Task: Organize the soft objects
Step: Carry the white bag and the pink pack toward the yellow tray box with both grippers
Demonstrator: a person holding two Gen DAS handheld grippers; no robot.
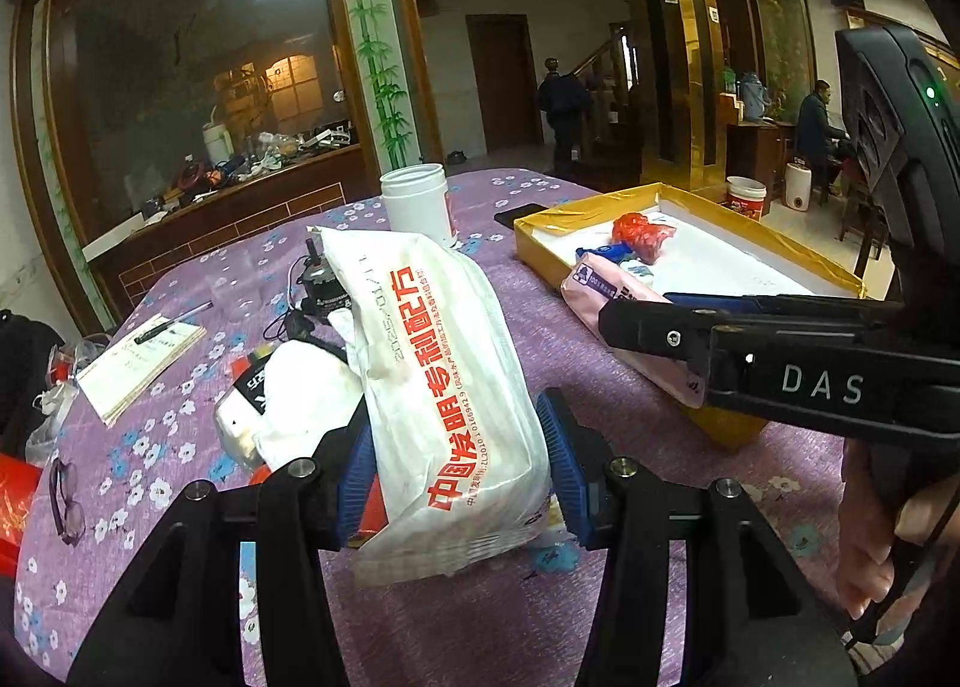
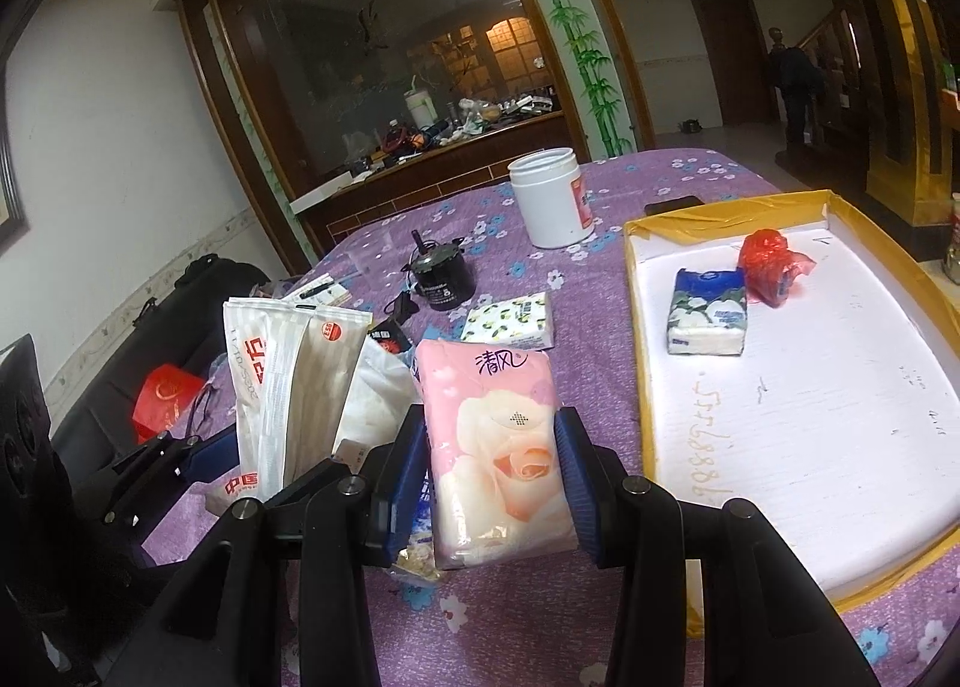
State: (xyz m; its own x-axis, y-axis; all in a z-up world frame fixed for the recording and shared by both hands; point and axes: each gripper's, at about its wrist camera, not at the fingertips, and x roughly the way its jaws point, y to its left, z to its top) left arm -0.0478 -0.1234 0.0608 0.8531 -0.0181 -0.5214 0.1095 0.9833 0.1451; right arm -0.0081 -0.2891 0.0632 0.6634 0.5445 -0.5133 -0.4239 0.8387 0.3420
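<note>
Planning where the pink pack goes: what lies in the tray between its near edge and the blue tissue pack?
Nothing: in the right wrist view, only bare white tray floor with handwritten marks lies before the blue tissue pack.

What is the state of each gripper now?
Left gripper: closed on the white packet.
Right gripper: closed on the pink tissue pack.

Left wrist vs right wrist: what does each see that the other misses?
Only the left wrist view: a notebook with a pen on it, glasses, and a seated man in the background.
Only the right wrist view: a lemon-print tissue pack lying on the cloth and the blue tissue pack's whole front.
Both: the white packet in the left gripper, the pink tissue pack in the right gripper, the white jar, and the yellow-rimmed tray holding a red bag.
</note>
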